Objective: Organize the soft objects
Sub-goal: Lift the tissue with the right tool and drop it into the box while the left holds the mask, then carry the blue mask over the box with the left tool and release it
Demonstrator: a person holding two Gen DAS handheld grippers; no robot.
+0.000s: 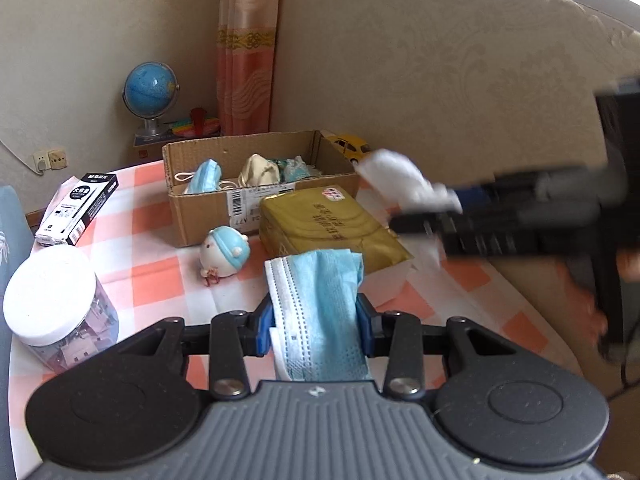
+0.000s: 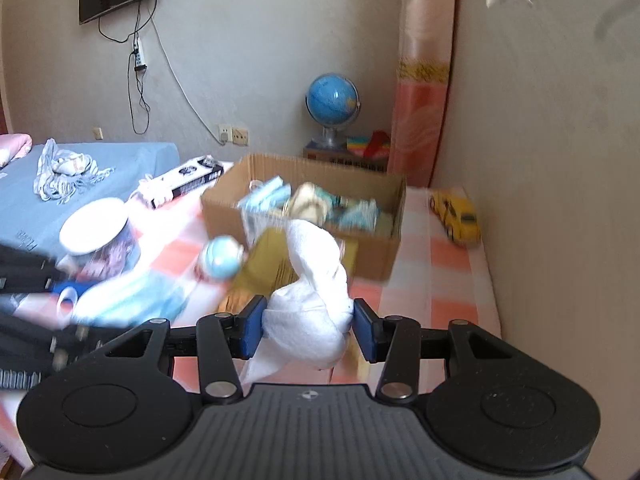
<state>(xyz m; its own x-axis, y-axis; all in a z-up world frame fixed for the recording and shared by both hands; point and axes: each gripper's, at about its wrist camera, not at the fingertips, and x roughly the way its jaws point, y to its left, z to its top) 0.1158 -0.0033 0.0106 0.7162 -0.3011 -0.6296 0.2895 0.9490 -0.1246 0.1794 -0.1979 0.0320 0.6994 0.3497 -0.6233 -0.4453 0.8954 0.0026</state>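
Table (image 1: 152,288) has a pink-check cloth; wall runs along its right edge, bed (image 2: 100,168) sits off its left side. Open cloth shows between the jar (image 1: 56,300) and the toy (image 1: 224,252), and a clear strip along the right edge near the wall in the right wrist view. Box (image 1: 256,184) sits at the back, top open, already holding a blue mask, a beige item and teal pieces. Left gripper (image 1: 316,320) is pinching a folded blue mask (image 1: 320,300) between its blue pads, jaws closed onto it, mask sticking forward over the table short of the box. Right gripper (image 2: 308,328) clamps a white cloth (image 2: 312,300); jaws part-closed around it, cloth bunched up and poking upward, in front of the box's near wall. In the left wrist view the right gripper comes in from the right, blurred, cloth held above the gold pack (image 1: 328,228). Gold pack lies just in front of the box, touching or nearly touching its near wall, between both grippers and the box. Toy sits just left of the pack. Black-white carton (image 1: 76,208) lies left of the box. Yellow car (image 2: 460,212) is right of the box by the wall. Globe (image 1: 150,88) stands behind the box in the corner, off the table.
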